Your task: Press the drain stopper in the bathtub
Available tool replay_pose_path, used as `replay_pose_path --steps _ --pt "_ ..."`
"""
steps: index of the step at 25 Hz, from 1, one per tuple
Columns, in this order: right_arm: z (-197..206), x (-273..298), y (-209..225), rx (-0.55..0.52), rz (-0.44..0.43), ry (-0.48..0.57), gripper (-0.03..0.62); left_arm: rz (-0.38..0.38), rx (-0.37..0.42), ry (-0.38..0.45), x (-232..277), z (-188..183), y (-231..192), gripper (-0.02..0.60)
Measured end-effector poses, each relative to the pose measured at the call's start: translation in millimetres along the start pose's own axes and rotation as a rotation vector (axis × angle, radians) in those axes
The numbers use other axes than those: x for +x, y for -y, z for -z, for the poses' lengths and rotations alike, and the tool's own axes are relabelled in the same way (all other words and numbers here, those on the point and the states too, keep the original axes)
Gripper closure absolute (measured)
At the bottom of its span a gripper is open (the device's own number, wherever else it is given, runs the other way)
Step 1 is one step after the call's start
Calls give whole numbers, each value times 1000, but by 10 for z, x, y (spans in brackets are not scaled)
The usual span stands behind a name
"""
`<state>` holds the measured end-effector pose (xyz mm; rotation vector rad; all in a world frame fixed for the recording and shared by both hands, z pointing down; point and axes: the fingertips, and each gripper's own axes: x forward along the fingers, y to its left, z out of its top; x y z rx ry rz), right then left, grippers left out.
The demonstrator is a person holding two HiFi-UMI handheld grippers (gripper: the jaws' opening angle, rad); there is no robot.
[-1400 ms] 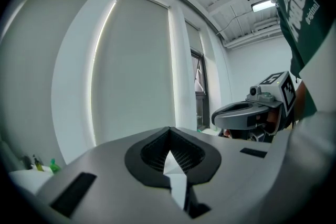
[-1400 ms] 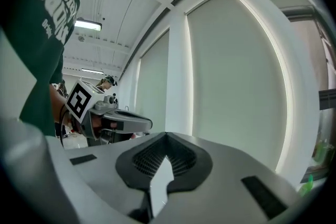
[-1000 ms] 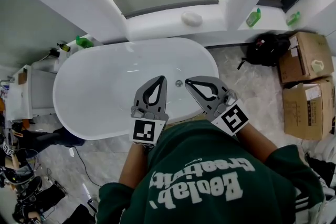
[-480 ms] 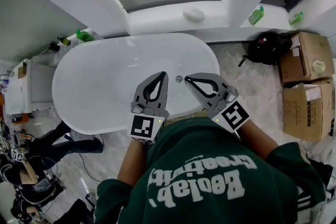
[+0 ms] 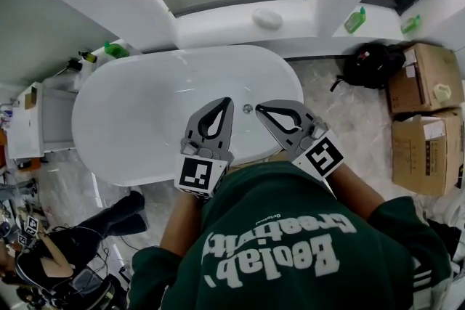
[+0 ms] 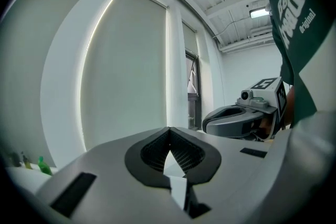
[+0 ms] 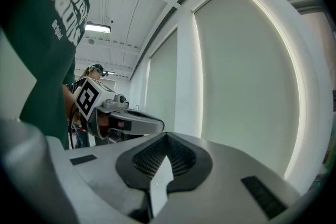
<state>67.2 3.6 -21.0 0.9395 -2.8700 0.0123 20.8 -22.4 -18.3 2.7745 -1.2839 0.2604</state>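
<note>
**Both tools shut over the tub, stopper between their tips**

A green bottle (image 5: pixel 115 49) stands well to the left tool's far left, past the end of the white bathtub (image 5: pixel 138 120). The left tool (image 5: pixel 226 102) is held over the tub's near rim, its jaws pressed together on nothing. The drain stopper (image 5: pixel 248 108), a small metal disc in the tub, shows just right of that tip and just left of the right tool (image 5: pixel 259 109), whose jaws are likewise pressed together and empty. A black bag (image 5: pixel 370 67) and cardboard boxes (image 5: pixel 425 76) lie on the floor further right.
</note>
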Motion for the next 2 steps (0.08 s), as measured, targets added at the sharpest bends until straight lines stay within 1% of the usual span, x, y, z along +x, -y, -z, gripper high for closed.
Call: replay_pose_path --steps 2 --pt "2 -7 29 1 1 1 580 5 8 0 45 -17 10 577"
